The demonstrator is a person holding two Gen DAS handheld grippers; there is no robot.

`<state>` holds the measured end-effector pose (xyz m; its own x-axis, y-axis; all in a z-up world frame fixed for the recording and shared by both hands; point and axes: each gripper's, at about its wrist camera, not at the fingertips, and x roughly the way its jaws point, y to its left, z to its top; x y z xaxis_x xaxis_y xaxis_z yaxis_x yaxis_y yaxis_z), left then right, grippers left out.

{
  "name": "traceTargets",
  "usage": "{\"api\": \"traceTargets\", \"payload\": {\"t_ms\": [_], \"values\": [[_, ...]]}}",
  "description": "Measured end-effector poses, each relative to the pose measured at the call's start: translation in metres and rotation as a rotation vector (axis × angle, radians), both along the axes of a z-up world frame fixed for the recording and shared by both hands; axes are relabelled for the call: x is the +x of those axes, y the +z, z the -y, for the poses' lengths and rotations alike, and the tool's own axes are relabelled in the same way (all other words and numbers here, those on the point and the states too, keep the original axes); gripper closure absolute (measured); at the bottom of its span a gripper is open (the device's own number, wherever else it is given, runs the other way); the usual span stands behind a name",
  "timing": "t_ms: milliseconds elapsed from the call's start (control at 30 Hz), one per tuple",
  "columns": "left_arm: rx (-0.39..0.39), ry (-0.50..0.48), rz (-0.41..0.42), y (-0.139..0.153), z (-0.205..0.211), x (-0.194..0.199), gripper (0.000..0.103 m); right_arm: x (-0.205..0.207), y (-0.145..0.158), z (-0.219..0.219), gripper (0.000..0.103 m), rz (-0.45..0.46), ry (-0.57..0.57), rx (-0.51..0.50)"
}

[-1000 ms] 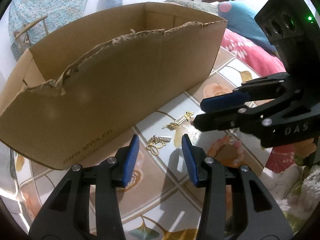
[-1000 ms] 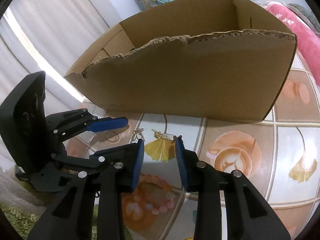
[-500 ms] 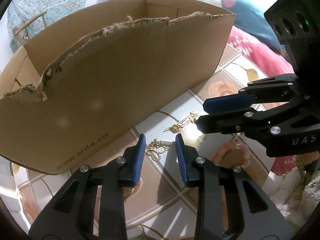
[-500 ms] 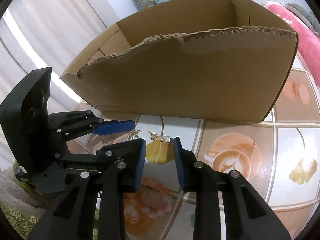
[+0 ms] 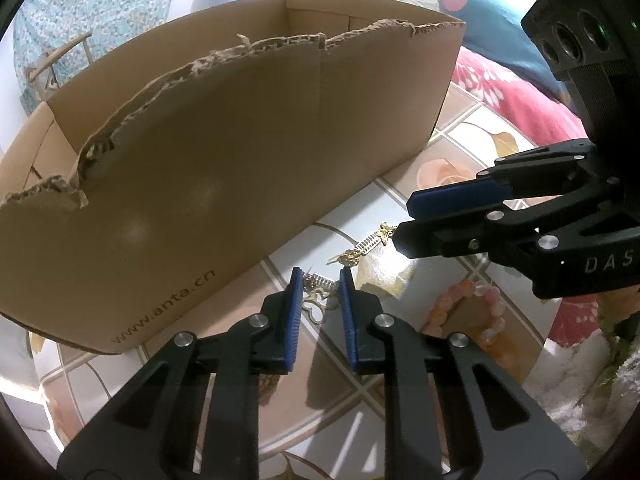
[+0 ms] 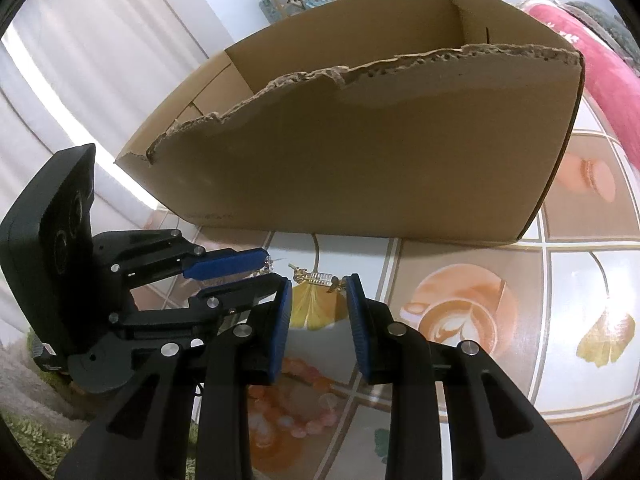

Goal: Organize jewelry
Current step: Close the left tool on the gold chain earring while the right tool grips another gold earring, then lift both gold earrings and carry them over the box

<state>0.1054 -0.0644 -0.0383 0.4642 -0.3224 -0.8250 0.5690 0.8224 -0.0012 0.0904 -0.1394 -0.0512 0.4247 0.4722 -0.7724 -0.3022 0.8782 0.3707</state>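
Observation:
On the patterned tablecloth lie two small gold pieces. The nearer gold clip (image 5: 314,304) lies between the blue pads of my left gripper (image 5: 320,280), whose jaws are closing around it with a gap still showing on each side. The second gold piece, with a butterfly end (image 5: 372,242), lies just past the tips of my right gripper (image 6: 319,286), which stands open and holds nothing. In the right wrist view that piece (image 6: 316,278) sits on a yellow leaf print. A pink bead bracelet (image 5: 468,312) lies under the right gripper (image 5: 404,220).
A large torn-edged cardboard box (image 5: 224,152) stands right behind the jewelry, its top open. The left gripper (image 6: 274,270) and the right one stand side by side, close together. Red and teal bedding (image 5: 516,92) lies to the right, and a green rug (image 6: 36,444) at the table's near edge.
My left gripper has moved forward over the nearer gold clip and its jaws have narrowed around it. The right gripper has hardly moved.

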Motion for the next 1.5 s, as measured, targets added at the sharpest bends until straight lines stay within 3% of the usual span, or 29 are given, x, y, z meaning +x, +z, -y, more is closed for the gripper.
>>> {"api": "traceTargets", "payload": {"t_ms": [433,700,1000,1200,1500], "values": [[-0.042,0.011,0.015,0.011,-0.012,-0.004,0.086,0.004,0.006,-0.024,0.075,0.068,0.139,-0.106],[-0.07,0.051,0.01,0.016,-0.027,-0.005,0.086,0.01,0.005,-0.045,0.078,0.153,0.324,-0.232],[-0.072,0.059,0.019,0.017,-0.027,-0.009,0.086,0.023,-0.002,-0.053,0.083,0.153,0.479,-0.298],[-0.073,0.063,0.017,0.018,-0.026,-0.009,0.086,0.02,0.001,-0.061,0.097,0.137,0.532,-0.318],[-0.082,0.069,0.029,0.021,-0.025,-0.011,0.086,0.015,0.01,-0.059,0.098,0.144,0.507,-0.298]]}}
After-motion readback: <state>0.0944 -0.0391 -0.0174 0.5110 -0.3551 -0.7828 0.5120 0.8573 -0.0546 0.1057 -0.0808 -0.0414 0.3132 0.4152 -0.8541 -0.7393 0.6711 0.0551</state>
